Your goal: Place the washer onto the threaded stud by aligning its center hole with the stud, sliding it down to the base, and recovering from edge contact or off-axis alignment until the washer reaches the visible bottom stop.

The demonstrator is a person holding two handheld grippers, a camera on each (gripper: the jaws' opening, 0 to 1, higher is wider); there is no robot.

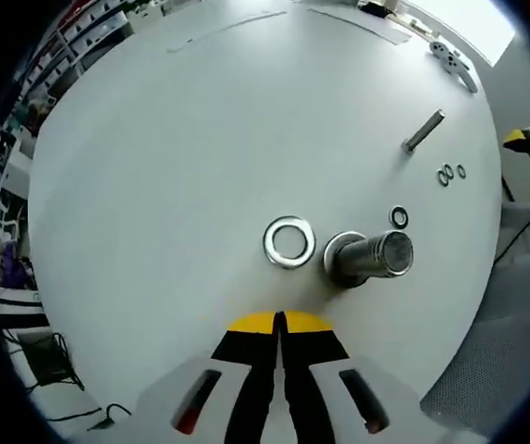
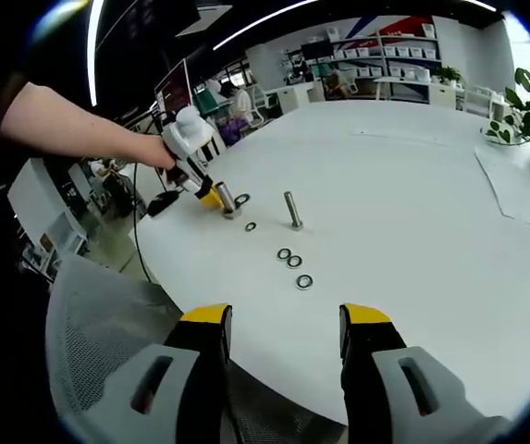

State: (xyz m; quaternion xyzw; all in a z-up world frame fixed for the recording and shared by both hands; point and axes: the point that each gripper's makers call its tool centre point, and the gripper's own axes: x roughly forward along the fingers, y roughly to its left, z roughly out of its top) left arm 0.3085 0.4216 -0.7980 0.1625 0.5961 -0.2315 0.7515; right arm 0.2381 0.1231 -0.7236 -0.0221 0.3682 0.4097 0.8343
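Note:
A large steel washer (image 1: pixel 289 242) lies flat on the white table (image 1: pixel 181 166), just left of the thick threaded stud (image 1: pixel 371 257) with its flanged base. My left gripper (image 1: pixel 280 324) is shut with nothing between its yellow-tipped jaws, a short way in front of both. In the right gripper view, a hand holds that left gripper (image 2: pixel 195 176) with its tip beside the stud (image 2: pixel 226 199), and the washer (image 2: pixel 242 199) lies right next to it. My right gripper (image 2: pixel 288 324) stands open over the table's near edge, well away from the stud.
A small washer (image 1: pixel 399 217) lies close to the stud. A slim bolt (image 2: pixel 293 210) stands further along, with three small washers (image 2: pixel 294 261) near it. A metal bracket (image 1: pixel 454 63) lies at the far edge. A mesh chair back (image 2: pixel 107 314) stands beside the table.

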